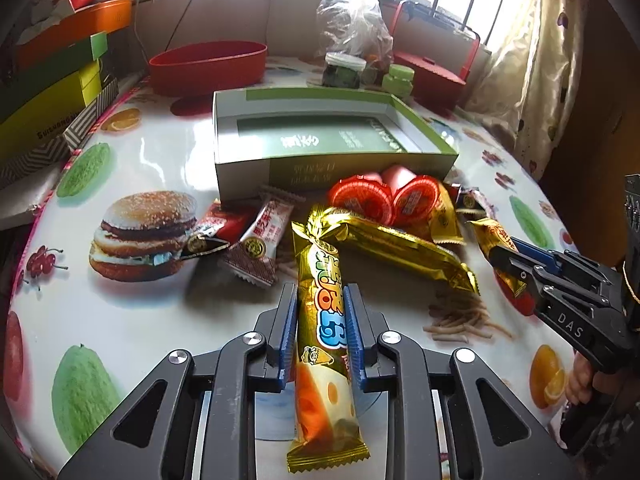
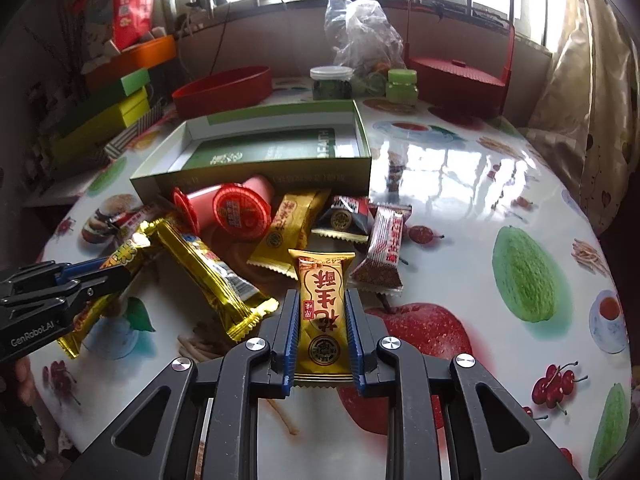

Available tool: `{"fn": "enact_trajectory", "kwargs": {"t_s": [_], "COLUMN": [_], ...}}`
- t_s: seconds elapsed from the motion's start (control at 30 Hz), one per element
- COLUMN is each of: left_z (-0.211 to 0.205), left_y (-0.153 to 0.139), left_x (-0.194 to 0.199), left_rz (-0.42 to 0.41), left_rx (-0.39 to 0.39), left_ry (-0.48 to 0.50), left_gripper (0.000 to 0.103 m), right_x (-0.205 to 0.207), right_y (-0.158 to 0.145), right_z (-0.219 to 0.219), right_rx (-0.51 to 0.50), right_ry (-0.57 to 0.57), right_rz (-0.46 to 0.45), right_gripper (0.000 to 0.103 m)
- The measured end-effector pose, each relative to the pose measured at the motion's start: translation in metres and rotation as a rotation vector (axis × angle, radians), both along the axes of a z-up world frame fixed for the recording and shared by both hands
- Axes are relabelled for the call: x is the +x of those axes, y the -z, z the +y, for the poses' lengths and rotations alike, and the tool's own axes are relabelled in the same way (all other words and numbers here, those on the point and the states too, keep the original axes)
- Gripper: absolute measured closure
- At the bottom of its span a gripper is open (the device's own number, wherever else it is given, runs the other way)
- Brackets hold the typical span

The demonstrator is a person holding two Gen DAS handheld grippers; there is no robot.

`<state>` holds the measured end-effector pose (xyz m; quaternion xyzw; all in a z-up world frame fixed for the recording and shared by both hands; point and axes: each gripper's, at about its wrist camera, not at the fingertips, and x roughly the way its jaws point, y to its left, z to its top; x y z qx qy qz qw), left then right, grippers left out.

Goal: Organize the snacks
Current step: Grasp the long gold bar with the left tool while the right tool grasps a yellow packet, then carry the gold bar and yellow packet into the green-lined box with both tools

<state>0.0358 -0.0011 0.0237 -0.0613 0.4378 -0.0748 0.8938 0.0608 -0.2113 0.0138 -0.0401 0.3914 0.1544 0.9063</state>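
Observation:
My left gripper (image 1: 320, 292) is shut on a long gold wafer bar (image 1: 322, 320) with a cheese picture, which lies lengthwise between the blue pads. My right gripper (image 2: 322, 296) is shut on a small gold candy packet (image 2: 322, 312) with red characters. Each gripper also shows at the edge of the other wrist view. Ahead lies a pile of snacks: a second gold bar (image 2: 212, 272), two red jelly cups (image 2: 240, 212), a black packet (image 2: 344, 216) and a maroon packet (image 2: 382, 248). Behind the pile stands an open green box (image 1: 332, 164) holding only a card insert.
The round table wears a glossy fruit-print cloth (image 2: 460, 208). At the back stand a red oval tub (image 1: 208, 64), a red handled basket (image 1: 432, 72), two jars (image 2: 332, 82) and a plastic bag (image 1: 352, 20). Stacked boxes (image 1: 52, 80) line the left; a curtain (image 1: 532, 60) hangs right.

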Motion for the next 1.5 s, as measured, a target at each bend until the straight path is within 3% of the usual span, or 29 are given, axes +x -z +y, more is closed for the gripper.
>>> {"fn": "enact_trajectory", "kwargs": {"t_s": [0.27, 0.3, 0.4, 0.67, 0.77, 0.93, 1.23, 1.5], "left_z": [0.005, 0.006, 0.008, 0.003, 0.0, -0.006, -0.006, 0.004], "left_y": [-0.012, -0.013, -0.015, -0.002, 0.003, 0.013, 0.013, -0.005], "left_x": [-0.001, -0.001, -0.001, -0.004, -0.005, -0.006, -0.009, -0.01], "left_rz": [-0.031, -0.031, -0.034, 0.023, 0.047, 0.089, 0.075, 0.019], "left_rx": [-0.015, -0.017, -0.021, -0.026, -0.013, 0.035, 0.05, 0.007], "left_ry": [0.0, -0.004, -0.004, 0.031, 0.031, 0.031, 0.035, 0.019], "left_gripper": [0.079, 0.086, 0.088, 0.087, 0.077, 0.077, 0.079, 0.08], "right_x": [0.002, 0.003, 0.003, 0.002, 0.001, 0.0, -0.003, -0.001], "right_y": [-0.016, -0.018, -0.022, -0.022, -0.021, -0.021, -0.023, -0.028], "right_z": [0.003, 0.003, 0.005, 0.009, 0.008, 0.008, 0.008, 0.012], "right_rx": [0.009, 0.01, 0.016, 0.022, 0.027, 0.029, 0.029, 0.025], "right_ry": [-0.006, -0.007, -0.01, -0.018, -0.018, -0.019, -0.024, -0.028], "right_rz": [-0.033, -0.037, -0.047, -0.042, -0.04, -0.043, -0.044, -0.054], "right_gripper": [0.082, 0.082, 0.082, 0.082, 0.082, 0.082, 0.082, 0.082]}}
